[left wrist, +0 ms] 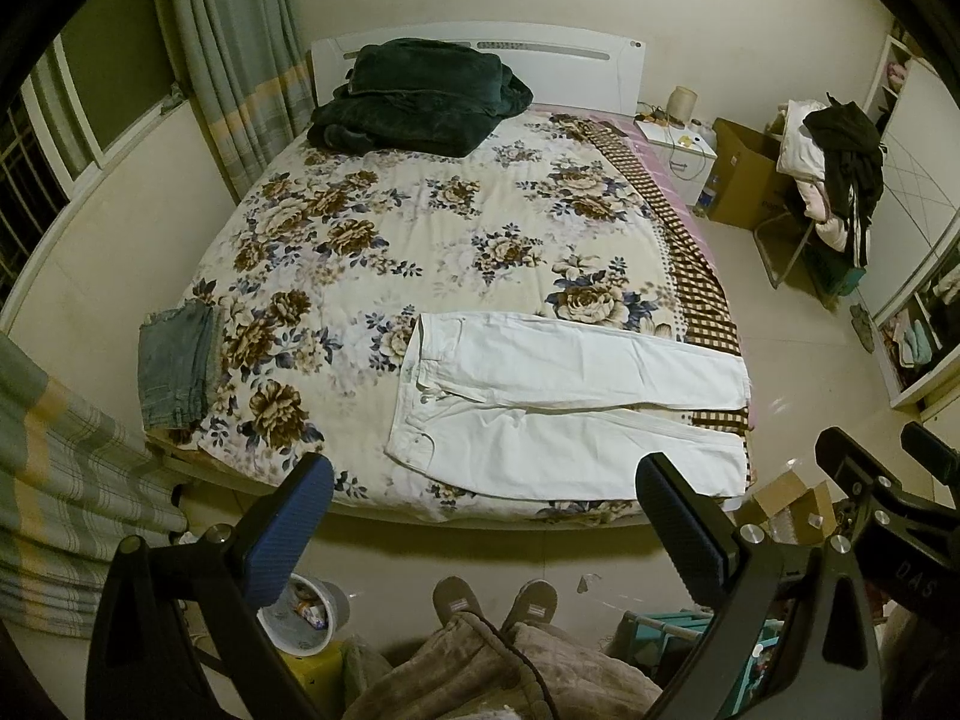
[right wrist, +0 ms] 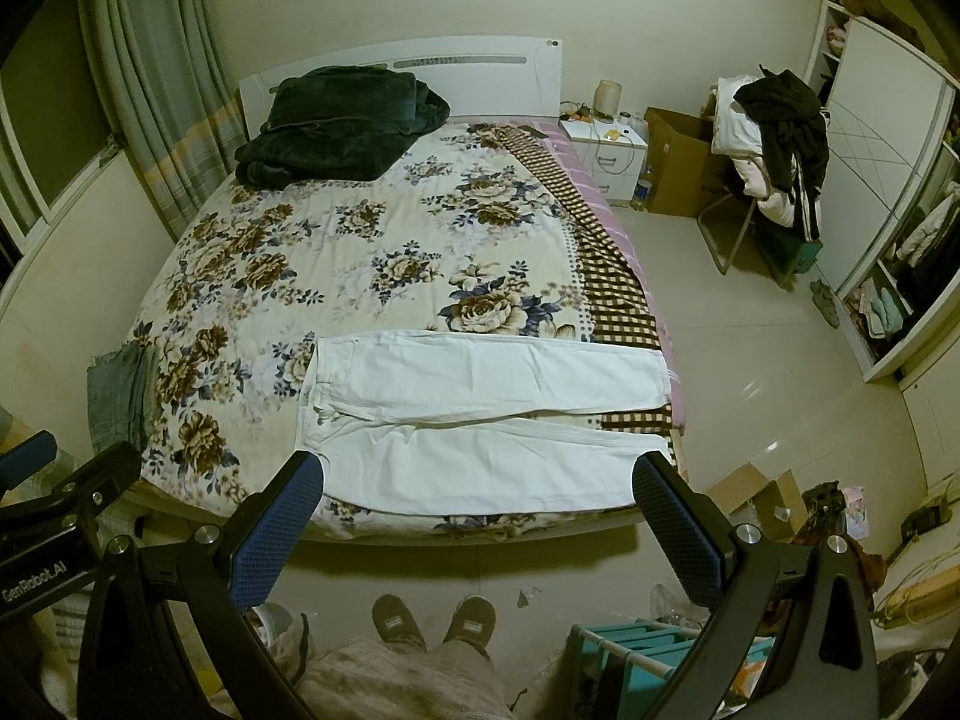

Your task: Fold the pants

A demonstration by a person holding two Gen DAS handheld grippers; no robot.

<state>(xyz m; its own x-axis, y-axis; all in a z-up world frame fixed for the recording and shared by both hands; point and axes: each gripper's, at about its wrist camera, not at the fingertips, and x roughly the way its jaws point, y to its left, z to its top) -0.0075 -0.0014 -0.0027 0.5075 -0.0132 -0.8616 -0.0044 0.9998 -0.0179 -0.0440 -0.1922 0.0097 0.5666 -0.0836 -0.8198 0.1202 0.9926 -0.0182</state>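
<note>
White pants lie flat across the foot of the bed, waist to the left, legs spread slightly and running right to the bed's edge. They also show in the right wrist view. My left gripper is open and empty, held in the air in front of the bed's foot, well short of the pants. My right gripper is open and empty at about the same height, to the right of the left one. The right gripper's body shows in the left wrist view.
Folded blue jeans lie at the bed's left corner. A dark green blanket sits by the headboard. A chair piled with clothes, a cardboard box and a nightstand stand on the right. A teal rack and a bucket are by my feet.
</note>
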